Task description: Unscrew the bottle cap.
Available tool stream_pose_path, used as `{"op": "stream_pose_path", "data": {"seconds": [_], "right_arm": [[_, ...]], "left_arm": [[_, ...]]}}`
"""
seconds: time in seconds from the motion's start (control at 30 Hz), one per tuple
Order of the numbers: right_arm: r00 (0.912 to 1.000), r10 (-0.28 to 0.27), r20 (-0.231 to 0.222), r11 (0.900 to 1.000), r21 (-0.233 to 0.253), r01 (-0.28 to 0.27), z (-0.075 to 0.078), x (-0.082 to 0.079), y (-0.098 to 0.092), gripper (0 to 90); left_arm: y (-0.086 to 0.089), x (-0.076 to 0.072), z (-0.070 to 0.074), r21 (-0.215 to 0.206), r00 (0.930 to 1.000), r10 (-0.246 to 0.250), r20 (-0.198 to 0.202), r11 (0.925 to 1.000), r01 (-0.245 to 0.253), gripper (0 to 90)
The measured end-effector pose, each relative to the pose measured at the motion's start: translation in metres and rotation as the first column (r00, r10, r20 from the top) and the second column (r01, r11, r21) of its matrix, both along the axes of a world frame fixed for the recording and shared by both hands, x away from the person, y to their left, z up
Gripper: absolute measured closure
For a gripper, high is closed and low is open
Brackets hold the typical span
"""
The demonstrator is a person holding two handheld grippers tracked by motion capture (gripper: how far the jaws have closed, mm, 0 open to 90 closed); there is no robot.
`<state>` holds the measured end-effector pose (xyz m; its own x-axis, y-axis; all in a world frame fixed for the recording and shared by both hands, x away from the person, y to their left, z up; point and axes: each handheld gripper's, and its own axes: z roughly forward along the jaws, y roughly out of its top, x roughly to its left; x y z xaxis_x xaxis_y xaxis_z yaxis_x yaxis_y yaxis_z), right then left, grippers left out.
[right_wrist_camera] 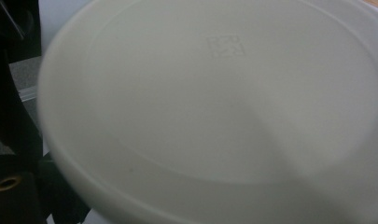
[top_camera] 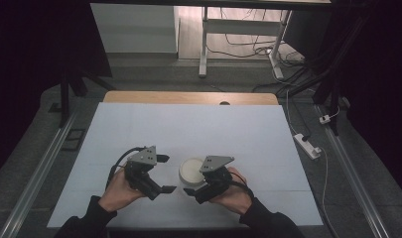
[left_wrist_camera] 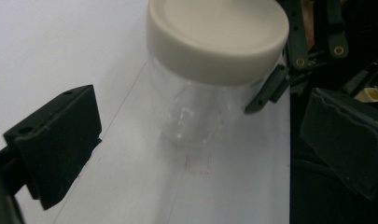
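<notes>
While jar (left_wrist_camera: 210,100) stands upright on desk (top_camera: 188,129), near centre, cream lid (top_camera: 192,169) on: right claw (top_camera: 197,187) touches jar body (grip cannot tell); left claw (top_camera: 165,173) wide, empty, just left. Lid removal apparently ahead.

Setting: lab or test room, dim. My desk (top_camera: 139,97): wooden top under a white sheet (top_camera: 188,129), set between metal rails (top_camera: 37,171) on grey carpet (top_camera: 20,148). Black stands (top_camera: 64,94) and drapes at both sides. Loose cables (top_camera: 248,47) and a power strip (top_camera: 307,145) on the floor; a white frame table (top_camera: 238,25) behind.
</notes>
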<state>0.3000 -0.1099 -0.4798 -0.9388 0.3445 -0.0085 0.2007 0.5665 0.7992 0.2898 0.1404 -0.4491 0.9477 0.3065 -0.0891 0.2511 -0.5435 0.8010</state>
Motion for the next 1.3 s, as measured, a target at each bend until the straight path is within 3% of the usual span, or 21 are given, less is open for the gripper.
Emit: {"op": "stream_pose_path", "data": {"seconds": [0.3,0.43,0.57,0.8,0.93,1.07,1.13,1.17,1.2,1.3], "right_arm": [[0.9989,0.046,-0.001,0.999,0.007,-0.046,0.000,-0.005,0.005,6.3],[0.9981,0.061,-0.008,0.998,0.008,-0.061,0.000,-0.007,0.006,6.3],[0.9957,0.093,-0.007,0.996,0.007,-0.093,0.000,-0.010,0.009,6.3],[0.9920,0.126,-0.001,0.992,0.010,-0.126,0.001,-0.014,0.011,6.3],[0.9907,0.136,0.005,0.991,0.007,-0.136,0.002,-0.014,0.011,6.3],[0.9912,0.132,-0.003,0.991,0.009,-0.132,0.002,-0.013,0.011,6.3],[0.9927,0.120,-0.004,0.993,-0.002,-0.120,0.001,-0.013,0.011,6.3],[0.9940,0.109,-0.003,0.994,-0.008,-0.109,0.001,-0.013,0.011,6.4],[0.9948,0.102,0.006,0.995,-0.014,-0.102,0.001,-0.012,0.010,6.3],[0.9963,0.085,0.007,0.996,-0.016,-0.085,0.000,-0.010,0.010,6.4]], "left_arm": [[-0.018,0.012,0.001,0.012,0.9929,-0.117,0.022,0.9931,0.117,0.0],[-0.026,0.016,0.001,0.003,0.9840,-0.178,0.015,0.9841,0.178,0.0],[-0.035,0.019,0.000,-0.016,0.9668,-0.255,0.010,0.9667,0.255,0.5],[-0.039,0.020,0.002,-0.057,0.9534,-0.301,0.025,0.9517,0.302,6.1],[-0.038,0.019,0.001,-0.065,0.9536,-0.300,0.028,0.9514,0.301,7.2],[-0.038,0.017,0.001,-0.058,0.9607,-0.276,0.031,0.9590,0.277,7.6],[-0.040,0.015,0.001,-0.044,0.9680,-0.248,0.035,0.9674,0.250,7.9],[-0.041,0.013,0.002,-0.030,0.9774,-0.207,0.041,0.9775,0.209,7.9],[-0.041,0.013,0.002,-0.030,0.9774,-0.207,0.041,0.9775,0.209,8.0],[-0.044,0.012,0.002,-0.023,0.9881,-0.149,0.036,0.9884,0.150,8.0]]}}
